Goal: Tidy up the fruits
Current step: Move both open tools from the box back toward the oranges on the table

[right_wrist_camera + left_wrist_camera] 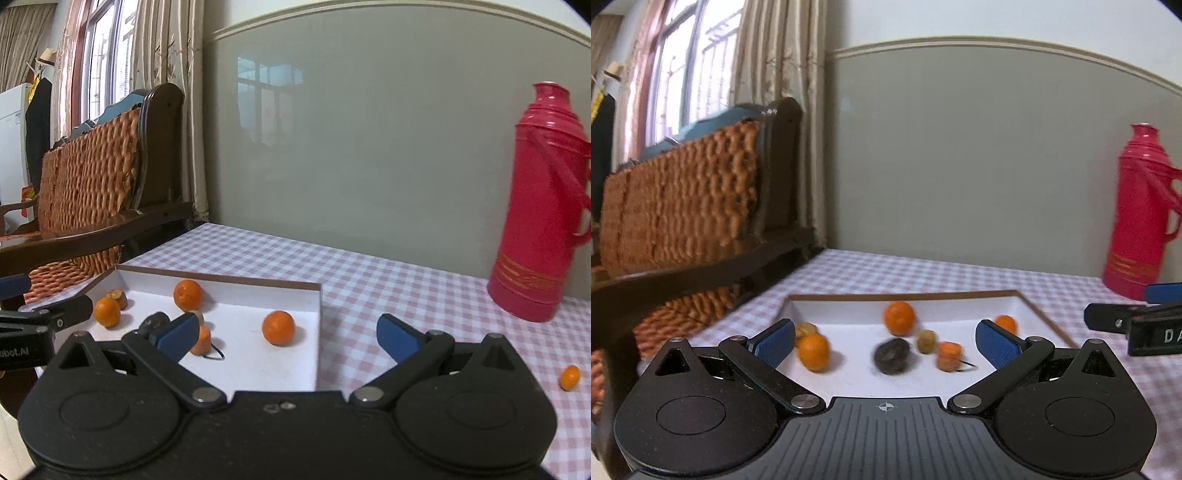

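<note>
A white tray with a brown rim (905,296) (221,277) lies on the checked tablecloth. It holds three oranges (899,318) (278,327), a dark round fruit (892,355), a small greenish fruit (926,340), an orange stub (948,355) (201,341) and a brown piece (118,297). One small orange (570,377) lies loose on the cloth to the right. My left gripper (886,343) hovers open over the tray's near side, holding nothing. My right gripper (288,338) is open too, straddling the tray's right wall, empty.
A tall red thermos (1141,214) (543,206) stands at the back right near the grey wall. A dark wooden chair with a wicker back (683,203) (85,177) sits against the table's left edge. Curtains and a window are behind it.
</note>
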The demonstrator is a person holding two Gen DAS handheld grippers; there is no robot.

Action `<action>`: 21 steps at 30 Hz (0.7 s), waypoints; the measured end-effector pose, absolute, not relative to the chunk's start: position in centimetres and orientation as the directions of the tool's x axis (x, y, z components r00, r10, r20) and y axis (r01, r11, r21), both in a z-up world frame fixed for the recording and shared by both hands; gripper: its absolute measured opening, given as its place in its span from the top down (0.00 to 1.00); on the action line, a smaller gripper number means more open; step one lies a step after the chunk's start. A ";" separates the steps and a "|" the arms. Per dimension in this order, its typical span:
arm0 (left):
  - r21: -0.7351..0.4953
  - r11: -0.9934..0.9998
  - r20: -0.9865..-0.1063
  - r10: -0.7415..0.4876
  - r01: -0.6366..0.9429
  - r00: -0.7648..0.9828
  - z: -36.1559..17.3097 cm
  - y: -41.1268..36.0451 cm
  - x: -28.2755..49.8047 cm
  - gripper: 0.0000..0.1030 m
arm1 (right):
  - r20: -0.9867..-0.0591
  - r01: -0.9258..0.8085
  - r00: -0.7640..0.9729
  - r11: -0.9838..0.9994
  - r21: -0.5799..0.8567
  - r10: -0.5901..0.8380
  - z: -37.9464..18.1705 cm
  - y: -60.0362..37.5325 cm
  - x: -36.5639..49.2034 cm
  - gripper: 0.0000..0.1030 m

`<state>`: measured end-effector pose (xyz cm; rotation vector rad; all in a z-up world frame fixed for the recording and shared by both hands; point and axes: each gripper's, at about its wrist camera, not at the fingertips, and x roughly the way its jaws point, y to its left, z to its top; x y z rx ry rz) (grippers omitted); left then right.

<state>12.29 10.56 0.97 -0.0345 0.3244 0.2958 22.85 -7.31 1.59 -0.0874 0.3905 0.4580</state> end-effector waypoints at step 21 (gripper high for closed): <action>0.058 0.998 -0.272 0.048 -0.033 0.961 0.7 -1.1 12.8 0.00 | -0.372 -0.275 0.902 0.956 -0.098 0.221 0.7 -18.5 17.6 0.06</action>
